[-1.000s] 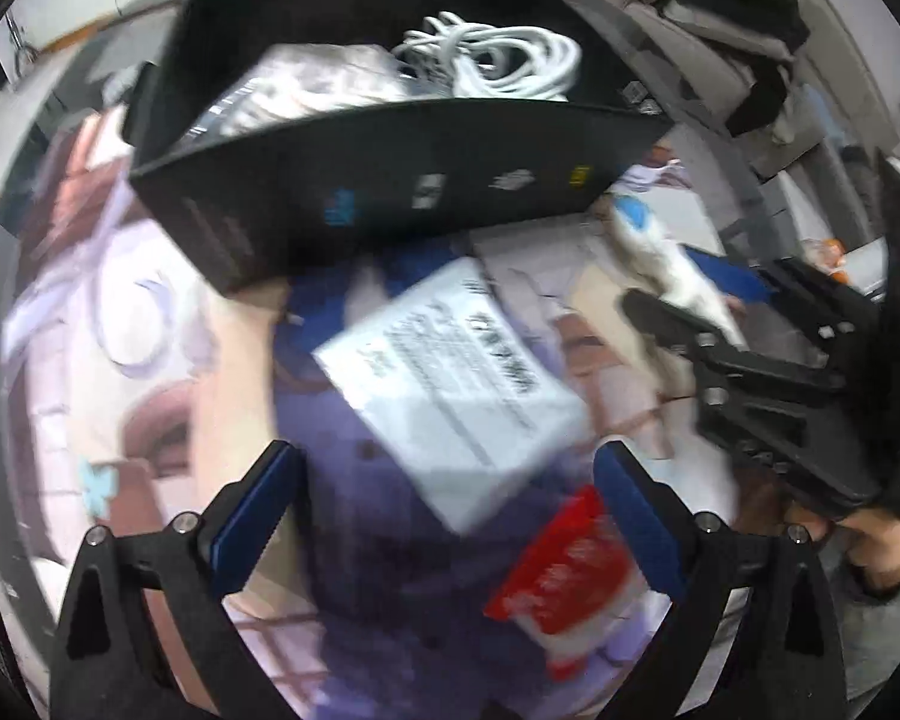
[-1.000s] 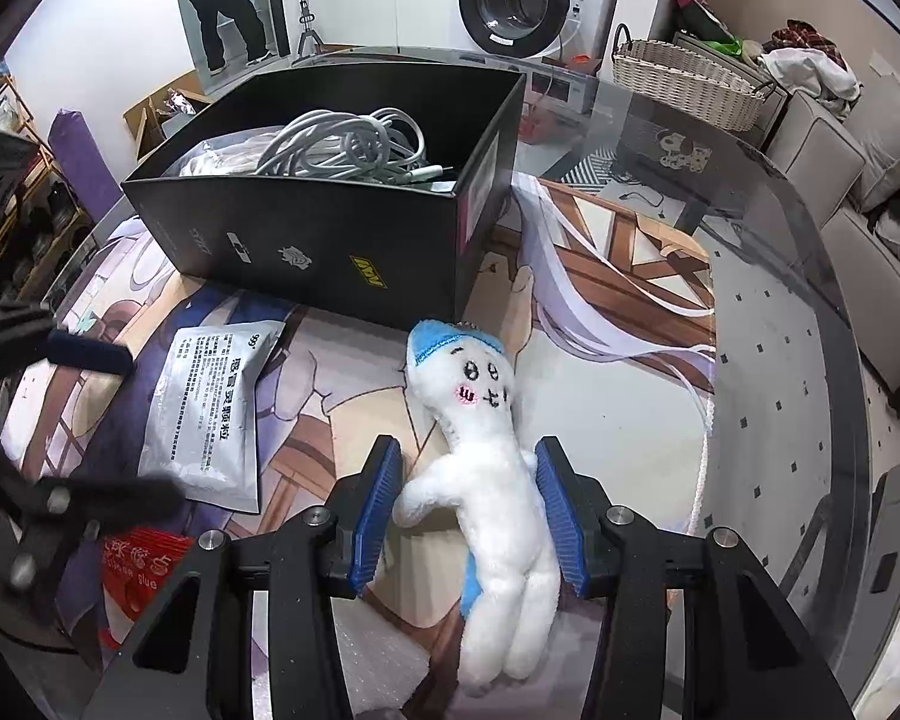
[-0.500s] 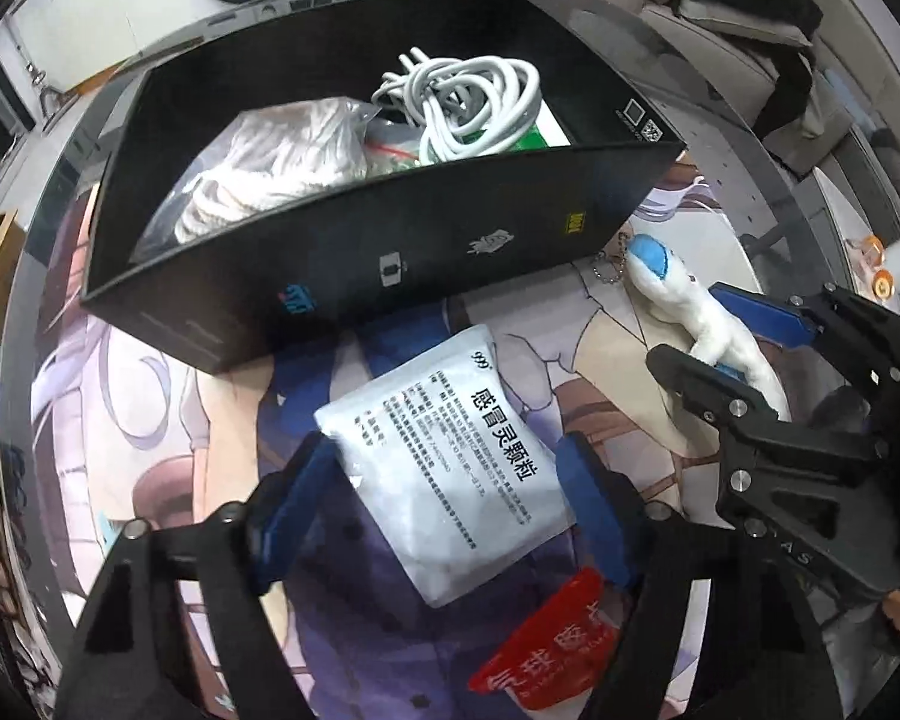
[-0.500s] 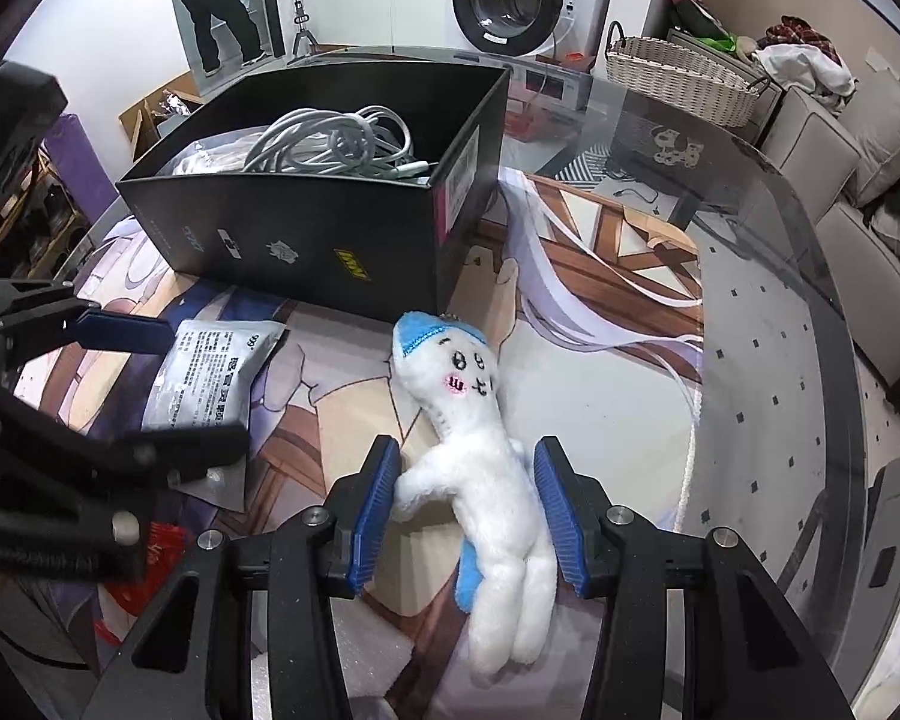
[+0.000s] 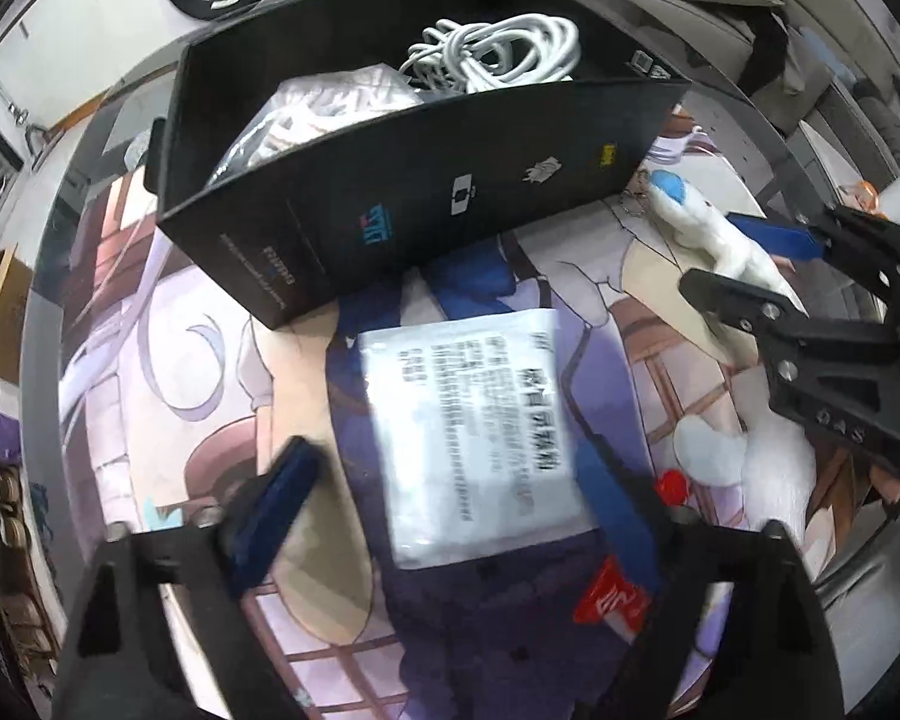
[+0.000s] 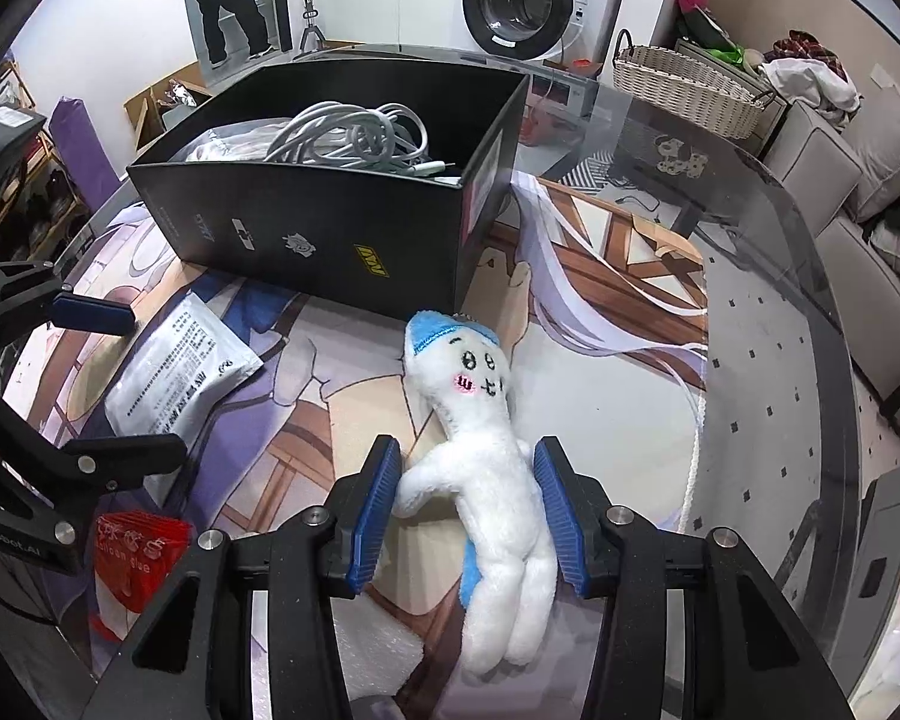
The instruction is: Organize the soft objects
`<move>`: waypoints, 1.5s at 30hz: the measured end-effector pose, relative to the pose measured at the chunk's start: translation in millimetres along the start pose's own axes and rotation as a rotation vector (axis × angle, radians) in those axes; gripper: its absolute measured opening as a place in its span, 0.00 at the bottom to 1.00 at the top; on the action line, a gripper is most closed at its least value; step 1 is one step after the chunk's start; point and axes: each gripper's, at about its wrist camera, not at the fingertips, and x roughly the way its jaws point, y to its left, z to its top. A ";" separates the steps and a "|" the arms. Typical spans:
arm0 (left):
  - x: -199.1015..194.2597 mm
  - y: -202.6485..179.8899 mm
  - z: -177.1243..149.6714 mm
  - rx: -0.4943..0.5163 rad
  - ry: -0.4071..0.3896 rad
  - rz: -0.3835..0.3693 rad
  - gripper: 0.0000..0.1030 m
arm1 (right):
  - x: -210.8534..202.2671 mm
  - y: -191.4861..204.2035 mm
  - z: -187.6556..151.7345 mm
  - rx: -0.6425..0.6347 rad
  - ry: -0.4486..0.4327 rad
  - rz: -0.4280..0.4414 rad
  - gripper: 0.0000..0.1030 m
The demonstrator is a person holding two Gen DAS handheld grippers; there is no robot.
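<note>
A white plush doll with a blue cap (image 6: pixel 486 462) lies on the printed mat. My right gripper (image 6: pixel 468 510) is shut on its body, with both blue pads against its arms. The doll (image 5: pixel 708 234) and that gripper (image 5: pixel 726 252) also show at the right of the left wrist view. A flat white printed packet (image 5: pixel 474 426) lies in front of the black box (image 5: pixel 426 204). My left gripper (image 5: pixel 450 510) points down over it with its jaws closing. The packet is between them; the right pad is at its edge and the left pad stands apart. From the right wrist view, the left gripper (image 6: pixel 144 387) straddles the packet (image 6: pixel 180 372).
The open black box (image 6: pixel 330 240) holds coiled white cables (image 6: pixel 354 138) and a clear bag. A red packet (image 6: pixel 138 552) lies near the front left of the mat. The glass table's curved edge (image 6: pixel 810 312) runs at the right. A wicker basket (image 6: pixel 684 90) and a person (image 6: pixel 222 0) are behind.
The left gripper's jaws have narrowed around the white packet and the wrist has rolled, so the packet sits straighter between the fingers. The right gripper keeps its hold on the doll.
</note>
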 end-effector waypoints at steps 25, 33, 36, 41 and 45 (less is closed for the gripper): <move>-14.5 18.3 -4.0 -0.051 0.018 -0.097 0.82 | -5.6 25.9 6.0 -0.059 0.013 0.027 0.39; -3.7 -2.5 5.0 -0.048 0.022 -0.033 0.86 | -4.3 17.1 2.2 -0.066 0.012 -0.023 0.40; -3.6 -26.6 5.7 0.080 -0.005 0.019 0.54 | -3.6 10.1 2.4 -0.048 0.018 -0.004 0.40; -12.8 -29.7 -4.9 0.192 -0.018 -0.008 0.35 | -6.1 8.6 2.1 -0.042 0.010 0.010 0.41; -15.8 -7.8 -7.8 0.156 -0.021 -0.013 0.34 | -1.5 16.8 2.8 -0.047 0.022 0.041 0.41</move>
